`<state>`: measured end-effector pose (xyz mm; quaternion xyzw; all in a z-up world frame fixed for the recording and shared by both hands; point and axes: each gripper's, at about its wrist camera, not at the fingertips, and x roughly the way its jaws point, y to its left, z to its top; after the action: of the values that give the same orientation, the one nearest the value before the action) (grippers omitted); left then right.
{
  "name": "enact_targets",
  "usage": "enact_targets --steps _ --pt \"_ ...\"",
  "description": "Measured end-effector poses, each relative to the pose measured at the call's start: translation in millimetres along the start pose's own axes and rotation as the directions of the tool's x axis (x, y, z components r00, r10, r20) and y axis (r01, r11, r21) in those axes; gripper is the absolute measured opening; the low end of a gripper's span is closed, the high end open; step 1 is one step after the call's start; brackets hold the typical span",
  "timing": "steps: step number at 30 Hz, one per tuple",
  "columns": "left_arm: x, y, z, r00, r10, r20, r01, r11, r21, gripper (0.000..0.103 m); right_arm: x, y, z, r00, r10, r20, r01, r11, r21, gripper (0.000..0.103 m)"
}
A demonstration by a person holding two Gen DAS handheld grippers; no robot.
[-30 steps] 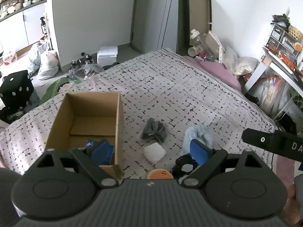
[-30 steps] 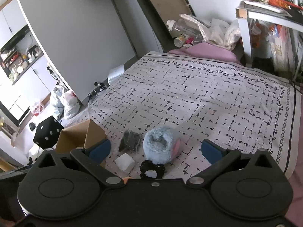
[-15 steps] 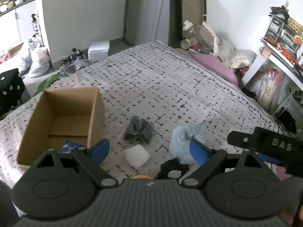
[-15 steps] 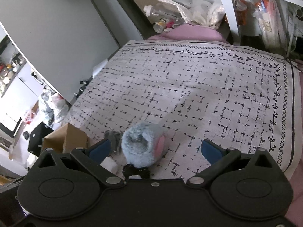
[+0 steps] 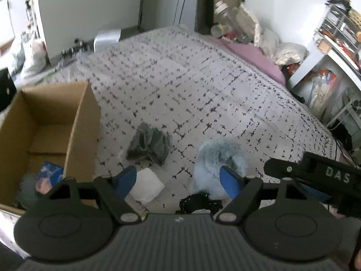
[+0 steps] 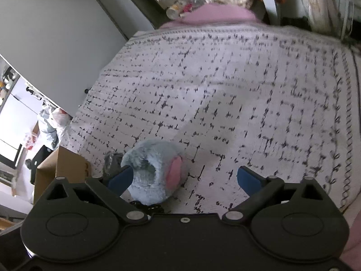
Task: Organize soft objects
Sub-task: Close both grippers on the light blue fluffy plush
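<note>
A fluffy light-blue plush [image 5: 216, 160] [image 6: 155, 171] with a pink patch lies on the patterned bedspread [image 5: 203, 85]. A grey soft bundle [image 5: 150, 143], a white soft square [image 5: 146, 186] and a black lacy piece [image 5: 198, 203] lie near it. An open cardboard box [image 5: 45, 122] stands at the left with a blue item [image 5: 50, 172] and a grey fluffy item inside. My left gripper [image 5: 178, 180] is open above the white square and the plush. My right gripper [image 6: 185, 179] is open just above the plush, which sits by its left finger.
A pink pillow [image 5: 252, 56] and bottles and bags lie at the bed's far end. A white shelf unit [image 5: 334, 45] stands right of the bed. Bags and a black dotted cube lie on the floor at the left.
Both grippers have moved down and closer to the bed. The left one has shifted right from over the box toward the loose items. The right one has closed in on the blue plush.
</note>
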<state>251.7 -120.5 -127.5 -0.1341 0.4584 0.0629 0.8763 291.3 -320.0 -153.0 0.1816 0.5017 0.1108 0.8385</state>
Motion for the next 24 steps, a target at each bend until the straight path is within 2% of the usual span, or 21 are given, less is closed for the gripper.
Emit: enact_targets --steps 3,8,15,21,22,24 --pt "12.2 5.0 2.5 1.0 -0.017 -0.026 0.016 0.999 -0.032 0.064 9.6 -4.8 2.1 1.0 0.008 -0.024 -0.007 1.0 0.028 0.09" --pt "25.4 8.7 7.1 0.997 -0.057 -0.044 0.054 0.996 -0.075 0.055 22.8 -13.2 5.9 0.997 0.057 -0.05 -0.053 0.995 0.086 0.08" --pt "44.9 7.9 13.2 0.992 -0.112 -0.066 0.103 0.987 -0.123 0.049 42.0 -22.6 8.2 0.987 0.129 -0.097 -0.111 0.979 0.173 0.057" --pt "56.7 5.0 17.5 0.983 -0.158 -0.093 0.142 0.976 -0.165 0.046 55.0 -25.1 6.3 0.976 0.175 -0.13 -0.144 0.965 0.22 0.044" --pt "56.8 4.2 18.0 0.98 -0.173 -0.096 0.154 0.972 -0.176 0.046 55.8 -25.0 5.9 0.974 0.188 -0.128 -0.156 0.962 0.224 0.04" --pt "56.0 0.6 17.8 0.979 -0.182 -0.095 0.165 0.972 -0.167 0.045 57.0 -25.5 5.9 0.968 0.216 -0.125 -0.183 0.955 0.235 0.023"
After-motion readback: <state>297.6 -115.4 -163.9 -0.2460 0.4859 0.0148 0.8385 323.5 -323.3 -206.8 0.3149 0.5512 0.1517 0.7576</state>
